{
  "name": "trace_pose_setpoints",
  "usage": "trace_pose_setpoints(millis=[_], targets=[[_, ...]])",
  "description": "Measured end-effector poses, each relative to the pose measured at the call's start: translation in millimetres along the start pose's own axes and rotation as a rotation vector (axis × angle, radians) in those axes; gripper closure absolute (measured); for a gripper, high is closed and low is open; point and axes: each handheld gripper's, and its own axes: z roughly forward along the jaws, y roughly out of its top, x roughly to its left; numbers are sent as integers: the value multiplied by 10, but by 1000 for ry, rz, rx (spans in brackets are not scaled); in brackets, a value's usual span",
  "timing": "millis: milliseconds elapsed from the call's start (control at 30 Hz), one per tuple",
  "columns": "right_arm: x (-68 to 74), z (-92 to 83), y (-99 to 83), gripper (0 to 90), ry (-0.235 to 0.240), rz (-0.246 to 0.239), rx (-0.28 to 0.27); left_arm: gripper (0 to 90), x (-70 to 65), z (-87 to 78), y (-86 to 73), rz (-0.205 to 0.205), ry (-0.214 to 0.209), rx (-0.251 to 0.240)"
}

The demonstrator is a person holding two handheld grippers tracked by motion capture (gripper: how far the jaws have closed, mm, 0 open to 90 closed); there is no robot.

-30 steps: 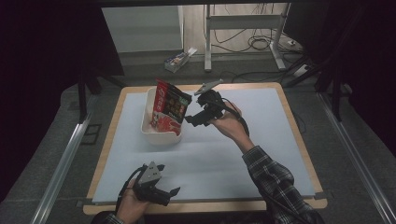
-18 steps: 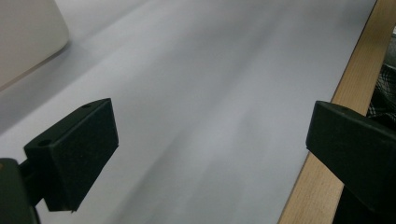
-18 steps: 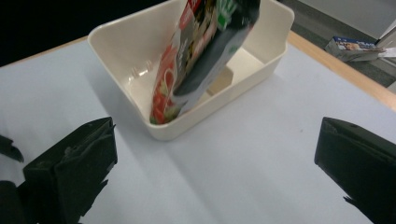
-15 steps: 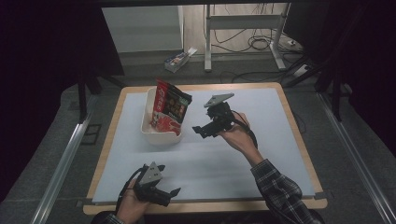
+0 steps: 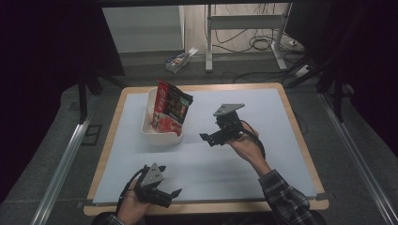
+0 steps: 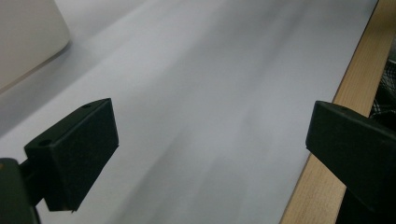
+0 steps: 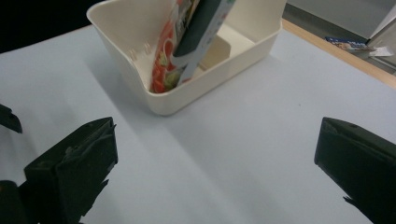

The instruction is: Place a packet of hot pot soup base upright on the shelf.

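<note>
White plastic bin (image 5: 149,123) sits on the pale blue mat (image 5: 263,117) that covers the wood-edged tabletop (image 5: 291,112), over toward the left-back part of it, and there's a red and dark snack packet (image 5: 170,108) standing up in it, leaning and poking well above the rim. The right gripper (image 5: 210,138) is held up over the middle of the mat, just right of the bin, nose pointed toward it, the person's right hand (image 5: 245,144) wrapped around the back and a plaid sleeve (image 5: 284,199) trailing off the bottom. In the right gripper view the jaws are spread wide with nothing between them, and the bin (image 7: 196,70) with its packet (image 7: 187,42) sits dead ahead, apart from them. The left gripper (image 5: 174,194) is way down by the near edge of the tabletop, held low in the left hand (image 5: 131,206), well apart from the bin. Its own view shows the jaws wide open too, bare mat (image 6: 210,116) between them, the wooden edge (image 6: 345,93) running along the right and just a corner of the bin (image 6: 28,37) at the upper left. Past the tabletop there's a small box (image 5: 180,59) on the floor and some cables (image 5: 263,43).
</note>
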Motion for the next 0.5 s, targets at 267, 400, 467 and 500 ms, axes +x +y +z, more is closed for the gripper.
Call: trace_pose_setpoints(millis=[267,400,467,500], targets=[[-37,-126,-155,0,-8,-3,-6,24,4,-1,2,-4,0,-3],[-71,-239,-246,0,0,21,-32,23,10,-10,4,-6,4,-6],[-78,-309,-292,0,-15,28,-42,23,14,-13,4,-10,3,-12],[-79,-346,-317,0,-18,27,-43,24,15,-16,4,-11,3,-13]])
